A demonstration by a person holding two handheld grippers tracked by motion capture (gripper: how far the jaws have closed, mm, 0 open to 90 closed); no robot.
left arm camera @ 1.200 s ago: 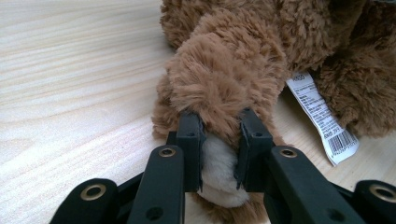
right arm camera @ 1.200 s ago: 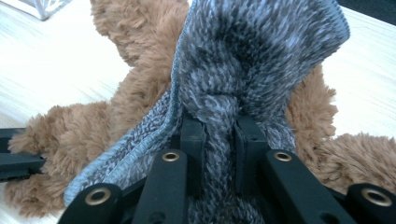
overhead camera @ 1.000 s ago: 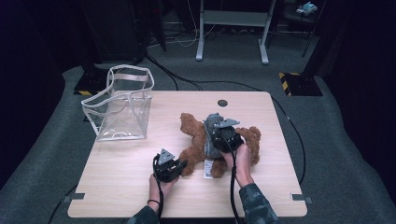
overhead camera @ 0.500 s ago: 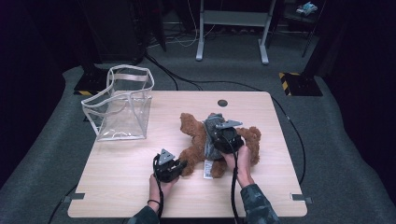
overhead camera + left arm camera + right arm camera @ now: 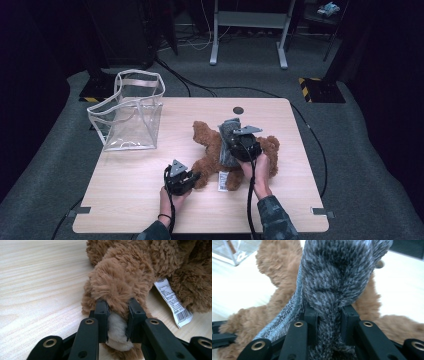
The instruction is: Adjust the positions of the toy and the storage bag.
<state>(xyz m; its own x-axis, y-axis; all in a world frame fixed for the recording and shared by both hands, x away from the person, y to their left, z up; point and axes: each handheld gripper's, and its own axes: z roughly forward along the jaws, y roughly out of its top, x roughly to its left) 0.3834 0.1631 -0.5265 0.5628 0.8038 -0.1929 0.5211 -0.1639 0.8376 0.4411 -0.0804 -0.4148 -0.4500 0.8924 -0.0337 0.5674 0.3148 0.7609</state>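
the right gripper (image 5: pixel 328 315) has just been closing, and its jaws now pinch the grey knitted garment (image 5: pixel 337 272) lying over the brown teddy bear (image 5: pixel 215 150) mid-tabletop (image 5: pixel 125 200). the left gripper (image 5: pixel 117 317) is clamped on the bear's paw (image 5: pixel 117 287), pinning it. judging by this, pulling the knit along the bear can begin. the sewn-in white label (image 5: pixel 172 302) carries a barcode; its print is too small to read.

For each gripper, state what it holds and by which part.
Left gripper: the brown teddy bear, clamped by a paw. Right gripper: the grey knitted garment on the bear, pinched by a fold.
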